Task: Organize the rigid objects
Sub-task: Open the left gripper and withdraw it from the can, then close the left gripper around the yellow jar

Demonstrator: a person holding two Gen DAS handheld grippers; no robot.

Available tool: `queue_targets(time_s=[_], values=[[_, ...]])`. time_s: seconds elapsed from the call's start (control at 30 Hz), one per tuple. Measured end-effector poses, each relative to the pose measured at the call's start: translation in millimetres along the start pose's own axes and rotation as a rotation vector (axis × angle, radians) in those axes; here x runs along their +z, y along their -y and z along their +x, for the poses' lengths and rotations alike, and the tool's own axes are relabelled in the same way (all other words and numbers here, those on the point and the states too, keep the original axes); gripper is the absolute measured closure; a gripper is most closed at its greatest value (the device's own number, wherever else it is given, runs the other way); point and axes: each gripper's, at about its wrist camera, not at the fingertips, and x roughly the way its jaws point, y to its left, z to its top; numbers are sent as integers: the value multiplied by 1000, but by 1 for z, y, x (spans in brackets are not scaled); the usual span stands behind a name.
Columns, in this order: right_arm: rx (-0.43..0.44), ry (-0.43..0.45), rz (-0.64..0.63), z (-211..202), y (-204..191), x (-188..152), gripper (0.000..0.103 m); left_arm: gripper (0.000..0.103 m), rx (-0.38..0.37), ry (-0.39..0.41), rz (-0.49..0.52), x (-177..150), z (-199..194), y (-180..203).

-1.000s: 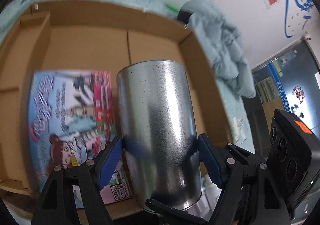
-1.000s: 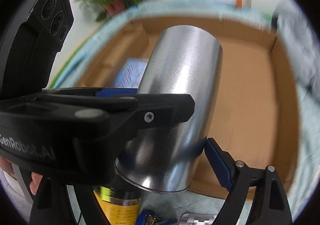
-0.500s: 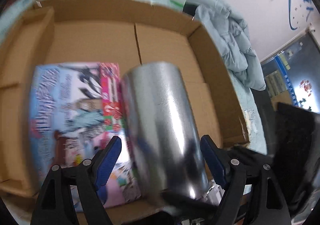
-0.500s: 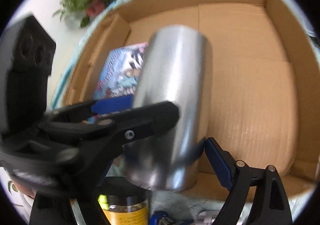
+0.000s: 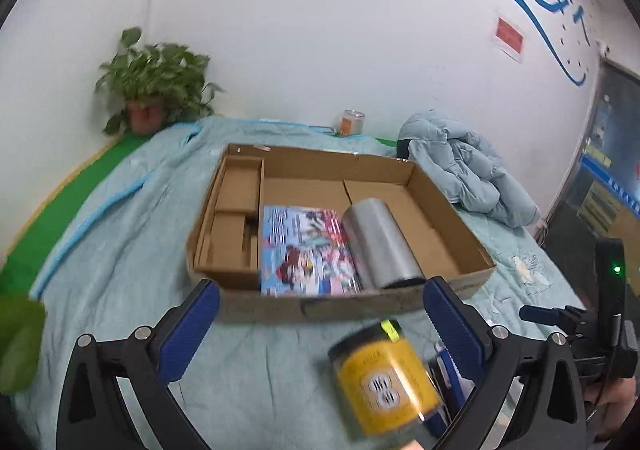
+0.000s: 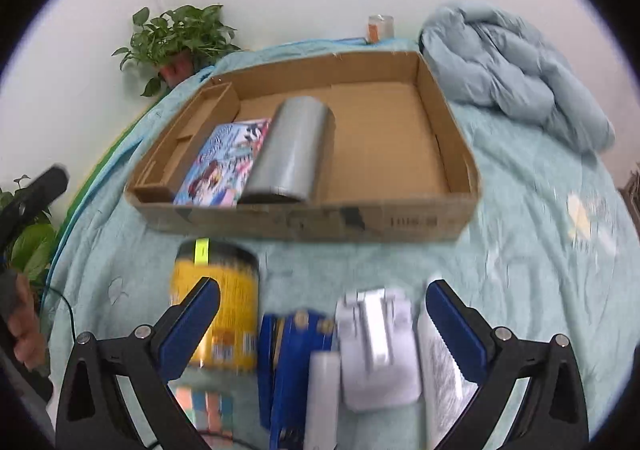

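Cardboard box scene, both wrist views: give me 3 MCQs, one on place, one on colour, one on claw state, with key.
1. Where does the silver metal cylinder lie?
A. On the blanket outside the box
B. In the shallow brown cardboard box, beside the colourful illustrated book
C. Between the left claw's fingers

2. What colour is the label of the round jar in front of the box?
A. Yellow
B. Red
C. White

3. What state are the two claws in?
A. Both shut on the cylinder
B. Left open, right shut
C. Both open, holding nothing

Key:
1 B, it lies on its side inside the box, next to the book.
2 A, the label is yellow.
3 C, left claw and right claw show wide gaps with no grip.
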Motion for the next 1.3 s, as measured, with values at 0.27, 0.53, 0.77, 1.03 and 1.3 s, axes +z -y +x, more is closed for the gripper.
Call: queue_targets(time_s=[0.27,0.53,0.77,1.03,1.3], values=[[-93,53,-73,-21,-17,-17,1,87,13,-51,-16,-32,-17,-4],[-127,95,-88,-33,-19,-24,70,2,-25,-37,-85,-26,-20,-2],[-49,154,-101,-37,-23,-26,0,2,-60,-73,-76,-30,-7,2],[136,32,-82,-6,-22,-28,0,2,-223,-274,-133,-48,41,-8],[378,-106,-105,28,-46,-22,0,4,-354,-444,-231,-62,103,-10]])
